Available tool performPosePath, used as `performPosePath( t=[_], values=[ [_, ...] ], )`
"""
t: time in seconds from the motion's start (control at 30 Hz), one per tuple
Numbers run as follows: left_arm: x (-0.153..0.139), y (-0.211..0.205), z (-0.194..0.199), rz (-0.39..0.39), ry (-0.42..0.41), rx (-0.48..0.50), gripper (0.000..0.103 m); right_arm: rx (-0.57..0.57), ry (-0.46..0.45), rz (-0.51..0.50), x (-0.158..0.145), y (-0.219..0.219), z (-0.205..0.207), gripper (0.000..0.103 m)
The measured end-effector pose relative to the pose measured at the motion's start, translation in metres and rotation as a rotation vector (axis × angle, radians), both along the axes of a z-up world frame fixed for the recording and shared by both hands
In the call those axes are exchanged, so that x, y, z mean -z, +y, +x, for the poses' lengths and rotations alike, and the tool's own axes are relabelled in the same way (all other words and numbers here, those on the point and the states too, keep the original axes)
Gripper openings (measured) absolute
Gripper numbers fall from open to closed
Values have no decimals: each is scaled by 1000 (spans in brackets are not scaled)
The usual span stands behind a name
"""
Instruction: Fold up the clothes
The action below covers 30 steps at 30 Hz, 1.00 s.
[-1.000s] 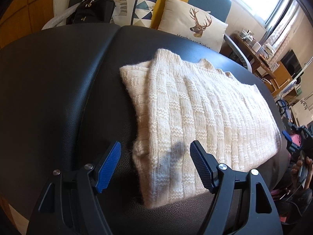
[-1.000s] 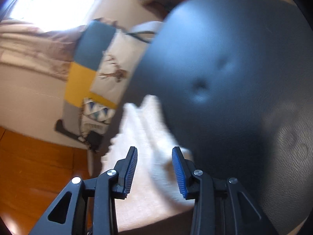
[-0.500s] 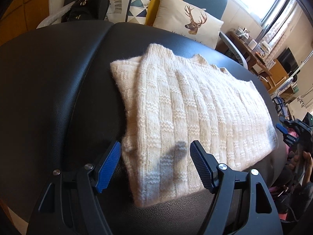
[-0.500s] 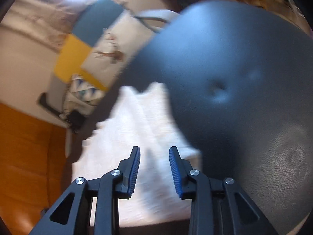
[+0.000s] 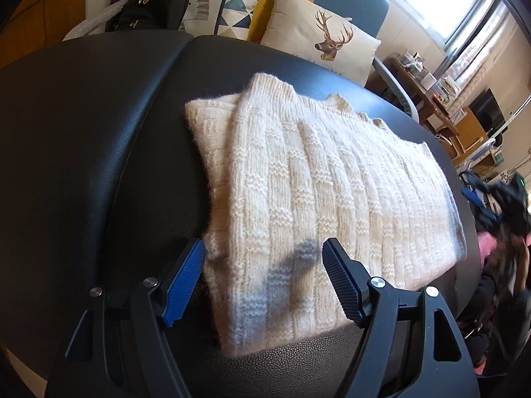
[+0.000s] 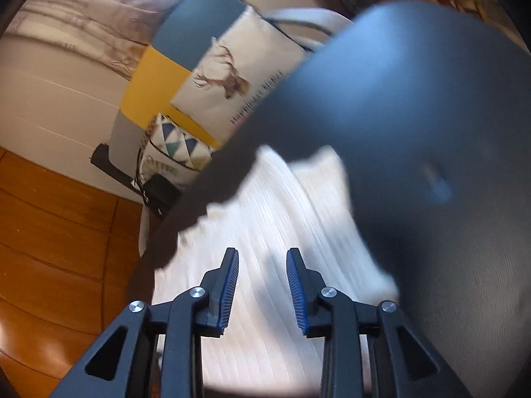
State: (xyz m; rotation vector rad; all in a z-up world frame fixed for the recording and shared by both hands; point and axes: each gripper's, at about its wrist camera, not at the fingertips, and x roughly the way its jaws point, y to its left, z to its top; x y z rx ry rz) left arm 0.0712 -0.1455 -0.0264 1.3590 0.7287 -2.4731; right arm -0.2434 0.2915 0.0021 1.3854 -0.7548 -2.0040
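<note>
While the cream knit sweater (image 5: 318,205) lies folded into a long rectangle on the black leather surface (image 5: 83,152) (a padded seat or ottoman, by the look of its seam and stitching), the left claw (image 5: 262,278) hangs over the garment's near end with its jaws spread wide and nothing between them. Its blue left pad (image 5: 184,282) sits just at the sweater's near left edge, and its right pad (image 5: 341,282) is above the knit; whether either touches the wool cannot be told. The sweater runs from the near edge of the leather surface toward its far right side, with a narrower folded layer showing along its far left edge.

In the right wrist view the right claw (image 6: 262,282) is above the same sweater (image 6: 265,232), which is blurred. Its jaws have just been closing and now stand partly apart, with no cloth pinched between them. In the left wrist view that claw (image 5: 478,195) shows as a dark blur beyond the right edge of the surface.

Behind the far edge stand a deer-print cushion (image 5: 322,39), a triangle-patterned cushion (image 5: 219,3) and a black handbag (image 5: 149,10).
</note>
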Motion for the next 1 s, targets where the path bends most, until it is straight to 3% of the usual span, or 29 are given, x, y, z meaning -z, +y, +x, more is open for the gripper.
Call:
performPosePath(
  t=[0.03, 0.13, 0.17, 0.27, 0.3, 0.47, 0.53, 0.63, 0.87, 1.0],
  values=[
    [0, 0, 0, 1, 0, -2, 76, -2, -20, 0, 3, -8, -10, 31],
    [-1, 1, 1, 1, 6, 0, 76, 33, -75, 194, 25, -18, -32, 30],
    [-2, 1, 1, 1, 7, 1, 76, 39, -93, 235, 34, -23, -36, 25],
    [-2, 0, 1, -5, 0, 8, 76, 57, -87, 218, 29, -17, -36, 25],
    [-3, 1, 1, -12, -2, 11, 76, 68, -57, 204, 20, -18, -34, 29],
    [-11, -6, 10, -62, 1, -10, 76, -81, 47, 63, -13, -61, -11, 29],
    [-14, -12, 20, -91, 4, -21, 76, -183, 18, -7, -11, -84, 4, 29],
    [-15, -22, 37, -119, 7, -11, 76, -260, -22, -16, 1, -107, 29, 29],
    [-6, -19, 64, -26, 96, 134, 76, -266, -118, -63, 43, -111, 64, 29],
    [-6, -11, 58, 49, 162, 237, 76, -251, -121, -71, 48, -110, 67, 28]
  ],
)
